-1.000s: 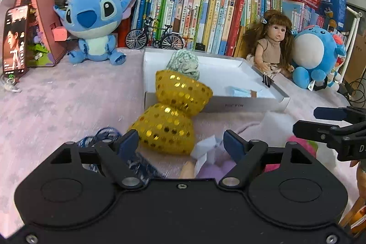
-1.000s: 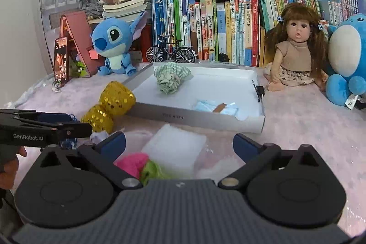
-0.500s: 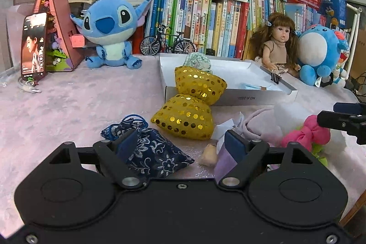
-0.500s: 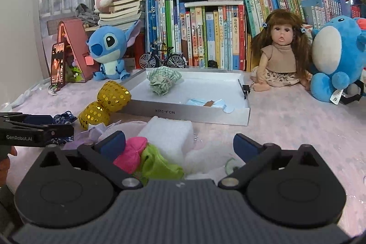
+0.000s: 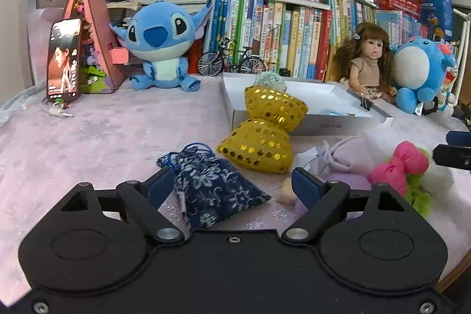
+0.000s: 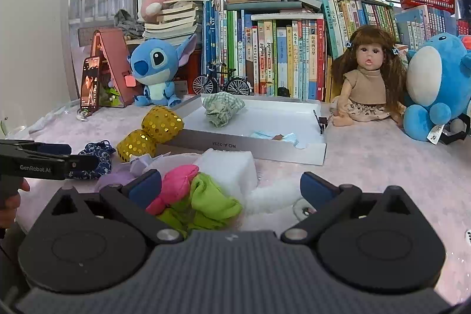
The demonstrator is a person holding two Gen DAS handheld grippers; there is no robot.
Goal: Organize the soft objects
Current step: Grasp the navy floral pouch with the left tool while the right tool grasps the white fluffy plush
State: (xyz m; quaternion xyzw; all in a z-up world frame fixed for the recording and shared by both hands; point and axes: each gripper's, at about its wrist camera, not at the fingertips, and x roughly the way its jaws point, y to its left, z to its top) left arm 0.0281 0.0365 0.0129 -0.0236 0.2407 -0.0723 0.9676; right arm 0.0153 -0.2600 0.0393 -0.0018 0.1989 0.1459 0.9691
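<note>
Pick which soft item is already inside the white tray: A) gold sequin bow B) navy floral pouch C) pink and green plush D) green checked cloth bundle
D: the green checked cloth bundle lies inside the white tray near its far left corner, while the gold sequin bow, navy floral pouch and pink and green plush all sit outside it on the pink cloth.

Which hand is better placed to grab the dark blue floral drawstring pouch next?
Left. The dark blue floral drawstring pouch lies between the open jaws of the left hand-held gripper, which have just been opening; the right hand-held gripper faces the pink and green fabric bundle.
</note>
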